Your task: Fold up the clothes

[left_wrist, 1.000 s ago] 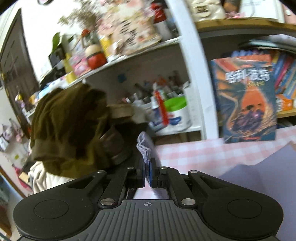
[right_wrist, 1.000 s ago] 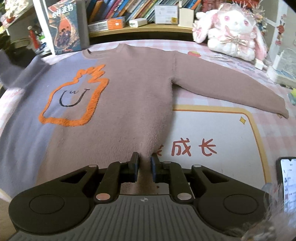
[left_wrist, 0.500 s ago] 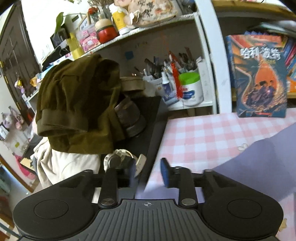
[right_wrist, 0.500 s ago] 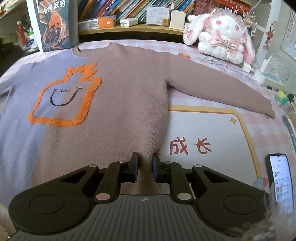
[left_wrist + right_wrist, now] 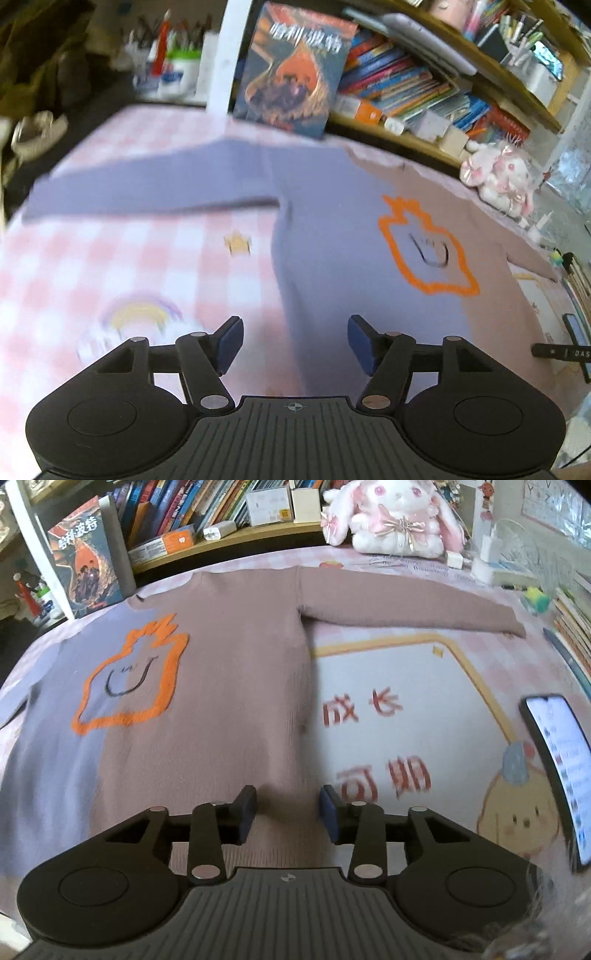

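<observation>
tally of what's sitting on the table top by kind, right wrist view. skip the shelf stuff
Sweater, two-tone purple and mauve: 1
Phone, screen lit: 1
Plush rabbit: 1
Upright book with the orange cover: 1
Total: 4
The small items at the far right edge are too blurred to count.

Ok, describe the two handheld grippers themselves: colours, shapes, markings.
Both match. The left gripper and right gripper each have a ribbed dark-grey body with a small crosshair mark, two rounded black lobes with circular recesses, black linkage arms on silver pivot pins, and blue pads on the fingers. No cables or sleeves show.
</observation>
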`<control>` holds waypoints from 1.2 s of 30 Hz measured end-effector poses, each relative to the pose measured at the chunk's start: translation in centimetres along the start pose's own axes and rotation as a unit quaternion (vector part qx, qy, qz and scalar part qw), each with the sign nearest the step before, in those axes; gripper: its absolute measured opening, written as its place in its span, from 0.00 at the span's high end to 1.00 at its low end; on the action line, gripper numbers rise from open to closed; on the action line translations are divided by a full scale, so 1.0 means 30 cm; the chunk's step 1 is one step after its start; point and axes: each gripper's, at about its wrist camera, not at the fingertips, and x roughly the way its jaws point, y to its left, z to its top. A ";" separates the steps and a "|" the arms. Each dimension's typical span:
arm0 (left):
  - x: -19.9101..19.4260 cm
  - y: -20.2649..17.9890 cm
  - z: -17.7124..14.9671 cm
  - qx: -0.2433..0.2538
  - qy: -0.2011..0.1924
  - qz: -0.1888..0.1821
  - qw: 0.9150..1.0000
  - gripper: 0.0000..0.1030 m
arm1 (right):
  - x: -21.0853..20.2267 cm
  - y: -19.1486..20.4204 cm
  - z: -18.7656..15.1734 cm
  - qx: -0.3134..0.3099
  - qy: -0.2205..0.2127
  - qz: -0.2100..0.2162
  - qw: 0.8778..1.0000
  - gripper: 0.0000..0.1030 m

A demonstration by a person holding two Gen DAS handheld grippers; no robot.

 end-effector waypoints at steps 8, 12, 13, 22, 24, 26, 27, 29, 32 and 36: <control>0.018 0.005 -0.050 -0.041 0.014 -0.030 0.999 0.41 | -0.044 0.002 -0.068 0.012 -0.005 0.003 1.000 0.63; 0.028 -0.004 -0.068 -0.050 0.023 -0.040 0.998 0.63 | -0.045 0.005 -0.073 0.014 -0.009 -0.006 1.000 0.68; 0.031 -0.008 -0.068 -0.052 0.025 -0.030 0.998 0.75 | -0.045 0.006 -0.073 0.012 -0.009 -0.009 1.000 0.71; 0.093 -0.084 -0.046 -0.017 0.038 -0.017 0.999 0.96 | -0.020 -0.038 -0.036 0.010 -0.024 -0.030 0.999 0.90; 0.113 -0.101 -0.034 -0.007 0.039 -0.022 0.999 0.96 | -0.008 -0.055 -0.016 0.014 -0.030 -0.045 0.998 0.90; 0.107 -0.094 -0.034 -0.008 0.035 -0.020 0.999 0.96 | -0.006 -0.053 -0.008 0.011 -0.027 -0.049 0.998 0.90; 0.097 -0.087 -0.036 -0.010 0.032 -0.017 0.999 0.97 | -0.005 -0.051 -0.004 0.010 -0.025 -0.051 0.998 0.90; 0.081 -0.072 -0.042 -0.013 0.030 -0.012 0.999 0.97 | -0.011 -0.032 -0.018 0.003 -0.023 -0.042 0.999 0.90; 0.081 -0.068 -0.042 -0.013 0.033 -0.007 0.999 0.97 | -0.019 -0.028 -0.036 0.010 -0.024 -0.029 0.999 0.90; 0.088 -0.076 -0.038 -0.004 0.030 -0.007 1.000 0.97 | -0.024 -0.042 -0.040 0.019 -0.025 -0.017 0.999 0.90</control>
